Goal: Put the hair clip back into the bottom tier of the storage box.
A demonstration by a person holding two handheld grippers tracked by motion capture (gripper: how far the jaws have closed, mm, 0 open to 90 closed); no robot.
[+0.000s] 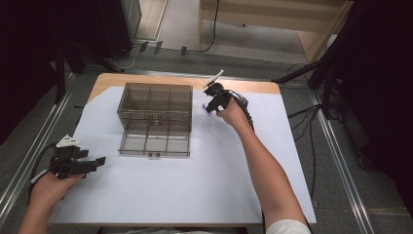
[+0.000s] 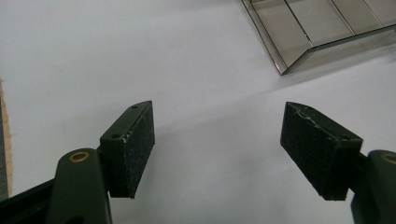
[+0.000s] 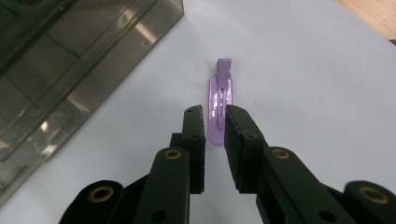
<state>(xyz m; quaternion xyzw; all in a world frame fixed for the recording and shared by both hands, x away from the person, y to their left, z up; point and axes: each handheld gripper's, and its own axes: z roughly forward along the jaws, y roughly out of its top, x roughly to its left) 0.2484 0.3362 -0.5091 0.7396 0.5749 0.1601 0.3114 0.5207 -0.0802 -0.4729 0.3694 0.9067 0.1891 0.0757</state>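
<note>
So we've got the right gripper (image 3: 214, 126) out at about 1 o'clock on the table, jaws pinched nearly together around the near end of a purple hair clip (image 3: 220, 98) — the clip lies flat on the white sheet (image 1: 195, 195), and we can't tell if the pads actually touch it. Just beside it, toward 9 o'clock, sits the smoky clear organizer box (image 1: 155, 117), lid swung open toward us. The left gripper (image 2: 217, 149) hovers down at 8 o'clock, jaws spread wide with nothing between them — well apart from the box.
</note>
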